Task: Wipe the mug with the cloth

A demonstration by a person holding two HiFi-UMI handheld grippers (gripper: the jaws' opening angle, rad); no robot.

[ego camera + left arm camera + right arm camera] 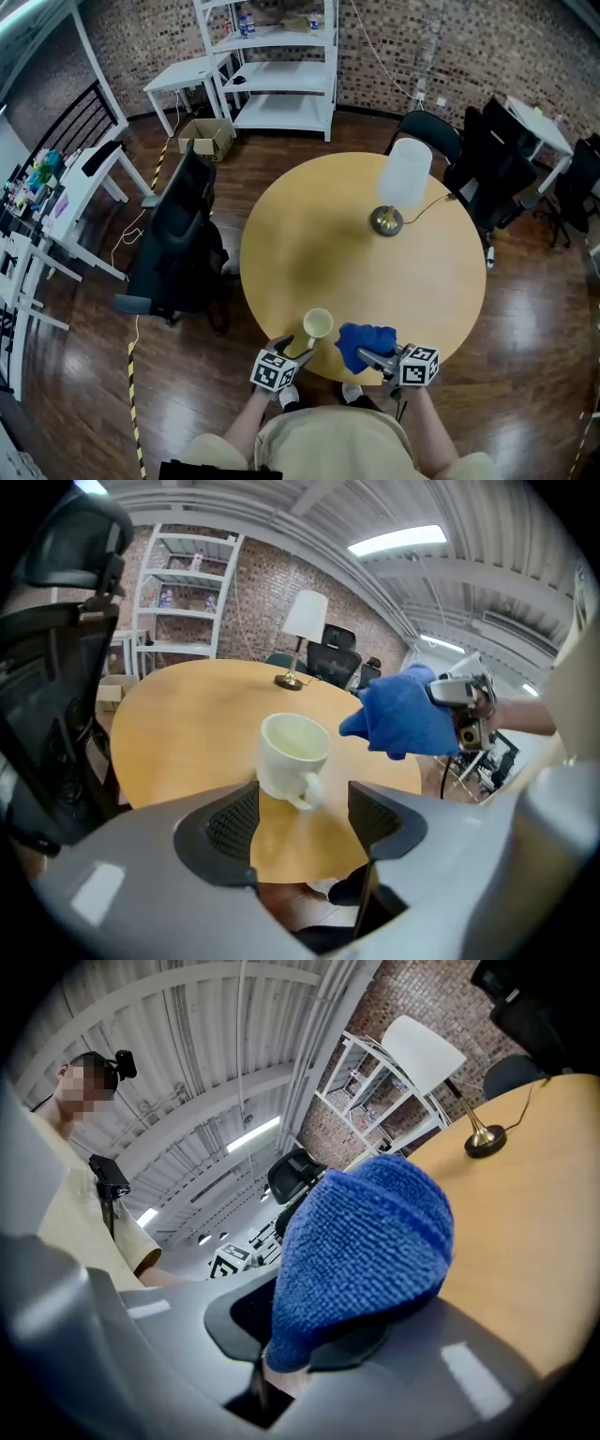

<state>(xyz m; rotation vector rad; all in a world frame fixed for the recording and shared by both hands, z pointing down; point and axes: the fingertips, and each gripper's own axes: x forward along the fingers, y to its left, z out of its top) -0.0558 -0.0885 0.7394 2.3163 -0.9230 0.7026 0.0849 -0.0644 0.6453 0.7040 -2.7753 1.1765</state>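
A round tabletop [328, 234] of pale yellow wood stands on a dark, glossy plank floor [187, 403]. The white mug [318, 325] stands upright on it, close to the edge nearest the person, and looks empty.

The left hand-held gripper [300, 352] sits just short of the mug with its jaws wide apart. In the left gripper view [302, 817] the mug [292, 752] has its handle turned toward the gap, and neither pad touches it. Just right of the mug, the right hand-held gripper [372, 356] is clamped on a bunched blue cloth [366, 343]. The right gripper view [319, 1335] shows the cloth [366, 1251] bulging out from between its jaws. The cloth is apart from the mug and raised off the wood.

Beyond the mug and to its right, well apart, a lamp [401, 183] with a white shade and a brass base stands on the tabletop. Left of the mug, off the tabletop, is a black office chair [183, 244]. Far beyond the mug a white shelf unit [281, 66] stands against a brick wall [469, 47], with a cardboard box [208, 138] on the floor beside it. Yellow-and-black tape [131, 375] runs along the floor left of the mug.
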